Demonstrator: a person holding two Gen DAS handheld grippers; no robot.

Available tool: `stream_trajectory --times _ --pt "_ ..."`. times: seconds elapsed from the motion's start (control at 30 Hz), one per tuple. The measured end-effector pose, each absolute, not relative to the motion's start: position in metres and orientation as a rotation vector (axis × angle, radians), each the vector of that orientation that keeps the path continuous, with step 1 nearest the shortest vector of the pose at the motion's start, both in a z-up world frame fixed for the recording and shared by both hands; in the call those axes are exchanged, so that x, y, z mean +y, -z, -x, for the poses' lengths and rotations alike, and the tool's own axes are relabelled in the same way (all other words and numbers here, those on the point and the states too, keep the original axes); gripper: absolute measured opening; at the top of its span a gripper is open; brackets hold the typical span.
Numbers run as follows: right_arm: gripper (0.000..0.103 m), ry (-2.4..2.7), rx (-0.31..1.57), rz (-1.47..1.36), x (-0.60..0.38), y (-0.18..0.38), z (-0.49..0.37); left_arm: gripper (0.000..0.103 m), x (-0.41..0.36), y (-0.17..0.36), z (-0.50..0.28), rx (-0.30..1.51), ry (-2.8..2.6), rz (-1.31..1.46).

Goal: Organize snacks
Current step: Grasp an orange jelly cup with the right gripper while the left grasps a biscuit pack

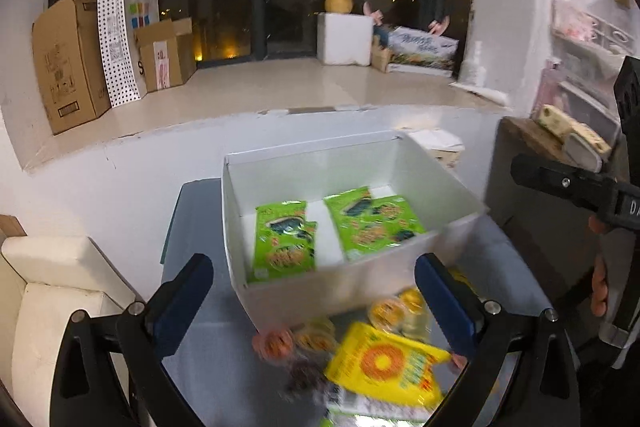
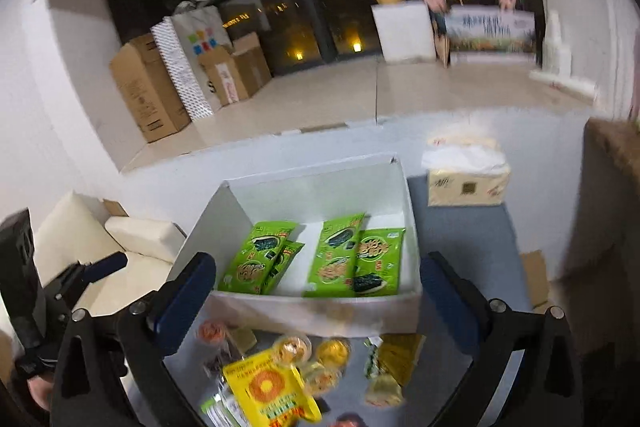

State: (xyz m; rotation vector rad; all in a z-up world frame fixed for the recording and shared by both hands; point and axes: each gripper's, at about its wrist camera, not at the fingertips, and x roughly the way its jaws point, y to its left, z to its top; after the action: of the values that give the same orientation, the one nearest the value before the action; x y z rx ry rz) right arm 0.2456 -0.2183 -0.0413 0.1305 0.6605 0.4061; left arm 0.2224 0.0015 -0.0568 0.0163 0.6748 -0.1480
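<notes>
While both tongs hover over the table (image 1: 200,347), I see my left gripper (image 1: 314,301) with its jaws spread wide and nothing between them. My right gripper (image 2: 318,297) stands just as wide, also empty. From the left wrist view, the right gripper shows at the far right edge, held by a hand (image 1: 599,283).

Ahead of both sits a white box (image 1: 440,167) on the grey table, open at the top. Green packs (image 1: 285,241) lie flat on its floor in two groups, left and right, with bare white floor between them. In the right wrist view I count four of them (image 2: 256,259), overlapping in pairs.

Just in front of the box, loose snacks lie on the table: a yellow bag (image 2: 268,393) with an orange ring printed on it, several small round cups (image 2: 294,347) beside it, and an orange cup (image 2: 211,331) nearer the left. A few more wrapped packets (image 2: 386,367) lie to the right, too blurred to tell apart.

Beyond the box, a tissue pack (image 2: 466,183) rests on the table.
</notes>
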Motion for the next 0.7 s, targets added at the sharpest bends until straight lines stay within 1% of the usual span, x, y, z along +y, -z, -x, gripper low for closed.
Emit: stream_trajectory --times 0.1,0.2,0.43,0.63,0.7 --pt "0.103 -0.433 0.624 -0.135 -0.226 0.04 -0.213 0.103 -0.002 0.066 -0.187 0.678 0.133 0.001" --pt "0.103 -0.475 0.643 -0.127 -0.232 0.054 -0.182 0.103 0.001 0.086 -0.155 0.712 0.128 0.061" --pt "0.103 -0.384 0.736 -0.066 -0.236 0.113 -0.126 0.103 -0.005 0.125 -0.107 0.776 0.101 0.083" --pt "0.103 -0.31 0.879 -0.079 -0.234 0.174 -0.115 0.103 -0.008 0.141 -0.075 0.797 0.093 0.102" --pt "0.103 -0.313 0.904 -0.105 -0.233 0.185 -0.117 0.103 -0.01 0.145 -0.07 0.799 0.096 0.105"
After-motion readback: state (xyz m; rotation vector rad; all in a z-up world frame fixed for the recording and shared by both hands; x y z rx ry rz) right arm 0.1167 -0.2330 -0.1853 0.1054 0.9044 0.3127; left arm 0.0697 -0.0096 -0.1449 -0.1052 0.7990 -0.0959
